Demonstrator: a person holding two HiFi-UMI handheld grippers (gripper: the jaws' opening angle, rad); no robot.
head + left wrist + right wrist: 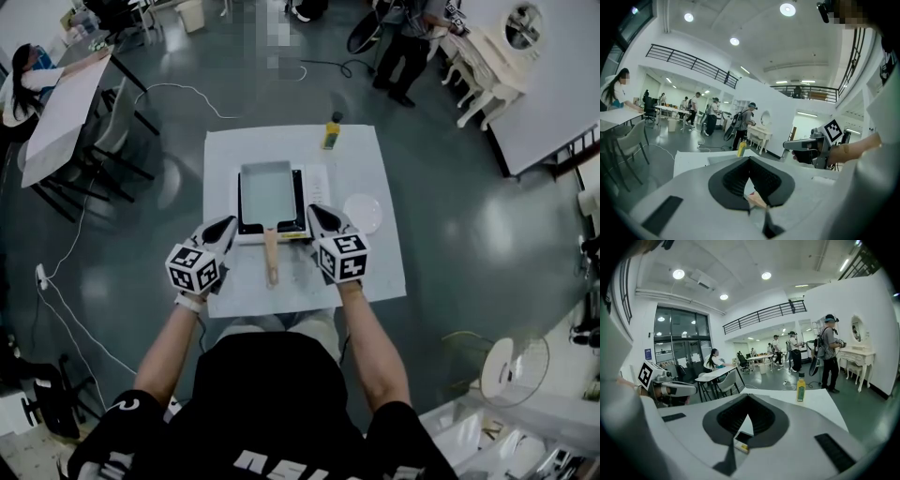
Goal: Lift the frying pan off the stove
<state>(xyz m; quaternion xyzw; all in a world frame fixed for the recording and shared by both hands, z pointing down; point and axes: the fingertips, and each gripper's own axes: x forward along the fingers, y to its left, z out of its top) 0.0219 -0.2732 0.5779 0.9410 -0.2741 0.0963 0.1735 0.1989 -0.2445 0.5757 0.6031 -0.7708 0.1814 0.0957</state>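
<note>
White tabletop (pixel 375 272) in a busy hall: grey rectangular frying pan (pixel 267 192) sits on the white portable stove (pixel 317 183), wooden handle (pixel 271 258) toward us. Left gripper (pixel 231 222) and right gripper (pixel 311 209) flank it, both closed, empty. Pinch that slim handle off-centre and the pan could tip.

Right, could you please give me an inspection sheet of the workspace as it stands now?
Surface: white table on a grey floor.
Job's things: rectangular frying pan sits on the portable stove, its wooden handle pointing toward the person.
Clutter: white plate right of the stove; yellow bottle at the far edge.
Grippers: left gripper and right gripper both shut and empty, either side of the handle.
Cables: white cable and black cable on the floor.
Surroundings: standing person, white dressing table, fan.
</note>
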